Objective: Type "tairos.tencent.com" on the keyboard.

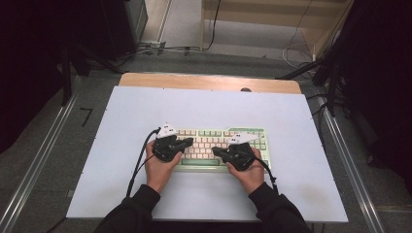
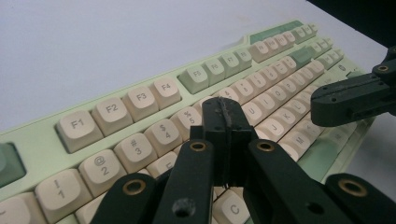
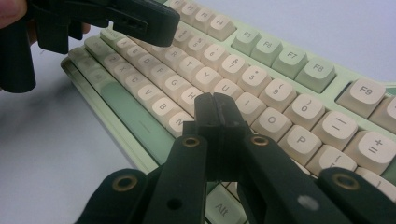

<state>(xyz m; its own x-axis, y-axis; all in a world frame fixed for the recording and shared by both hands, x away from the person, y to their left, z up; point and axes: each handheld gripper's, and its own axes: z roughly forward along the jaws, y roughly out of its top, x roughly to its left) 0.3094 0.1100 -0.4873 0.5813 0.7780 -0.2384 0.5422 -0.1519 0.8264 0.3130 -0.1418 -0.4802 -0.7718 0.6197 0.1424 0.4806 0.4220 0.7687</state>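
A pale green keyboard [image 1: 265, 137] with cream keys lies near the middle of the white table. My left gripper [image 1: 190, 141] hovers over its left half, jaws pressed together with nothing between them; its own view has the tips [image 2: 226, 109] above the number and letter rows of the keyboard [image 2: 42, 140]. My right gripper [image 1: 215, 151] is over the keyboard's lower middle, also shut and empty, its tips [image 3: 215, 105] above the letter keys of the keyboard [image 3: 355, 77]. The two grippers point toward each other, a short gap apart.
The white table top [image 1: 145, 107] has free surface all around the keyboard. A wooden strip [image 1: 209, 81] runs along its far edge. Metal rails [image 1: 39, 160] flank the table, and cables [image 1: 160, 48] lie on the floor behind.
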